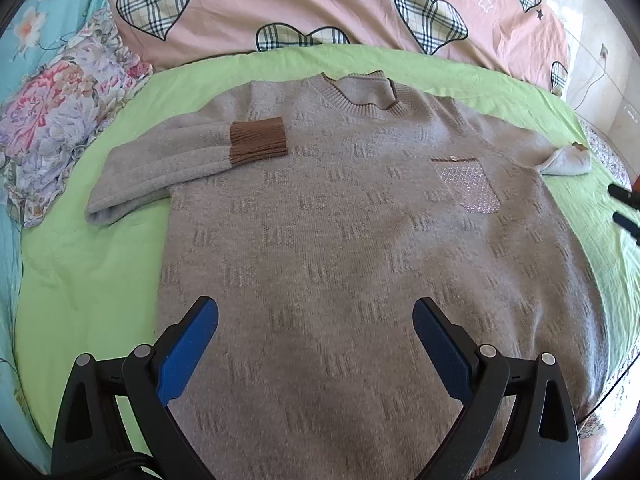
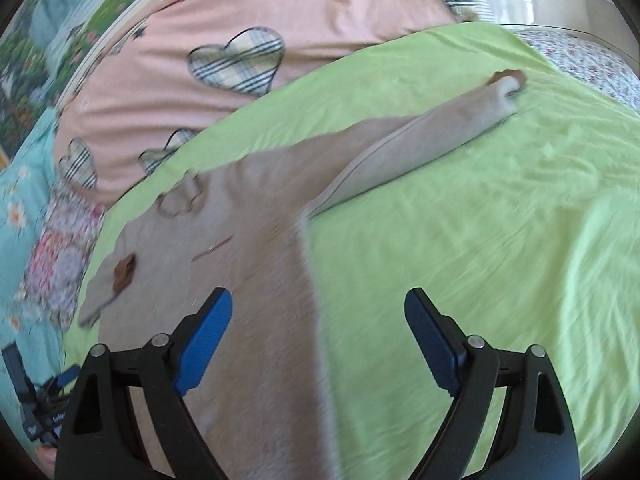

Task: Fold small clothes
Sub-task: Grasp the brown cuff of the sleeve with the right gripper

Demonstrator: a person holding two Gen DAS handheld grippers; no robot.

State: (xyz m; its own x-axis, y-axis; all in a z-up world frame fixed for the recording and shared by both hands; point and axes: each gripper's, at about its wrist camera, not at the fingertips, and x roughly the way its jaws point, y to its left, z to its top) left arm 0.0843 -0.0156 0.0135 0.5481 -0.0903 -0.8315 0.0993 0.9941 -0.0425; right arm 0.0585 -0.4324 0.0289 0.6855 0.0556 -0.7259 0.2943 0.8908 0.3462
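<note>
So the sweater [image 1: 360, 240] is lying flat, front side up, on the green sheet [image 1: 80, 280] of the bed, filling most of the left wrist view. It's a grey-beige knit with a faint repeating pattern and a sparkly chest pocket [image 1: 468, 186] at the right of centre. The sleeve at the left of that frame is already folded in across the chest, its brown ribbed cuff [image 1: 258, 138] sitting just below the neckline [image 1: 360, 92]. That tucked-in spot makes sense, since it squares off that side before the body gets folded.

The other sleeve [image 2: 420, 140] is the odd one out. In the right wrist view it stretches away toward the upper right of the frame, out over bare sheet, with its cuff end [image 2: 508, 80] curled under a bit. I'd guess that one goes next.

The left hand-held gripper [image 1: 316, 320] hangs over the lower middle of the sweater with its blue pads spread wide, nothing between them. The right hand-held gripper [image 2: 318, 312] is spread wide too and empty, straddling the sweater's side edge at the bottom of its frame, pointed roughly toward that loose sleeve. That view is pretty blurry.

Pink heart-print quilt [image 1: 320, 8] and a floral pillow [image 1: 60, 120] sit behind, well clear of the folding area.
</note>
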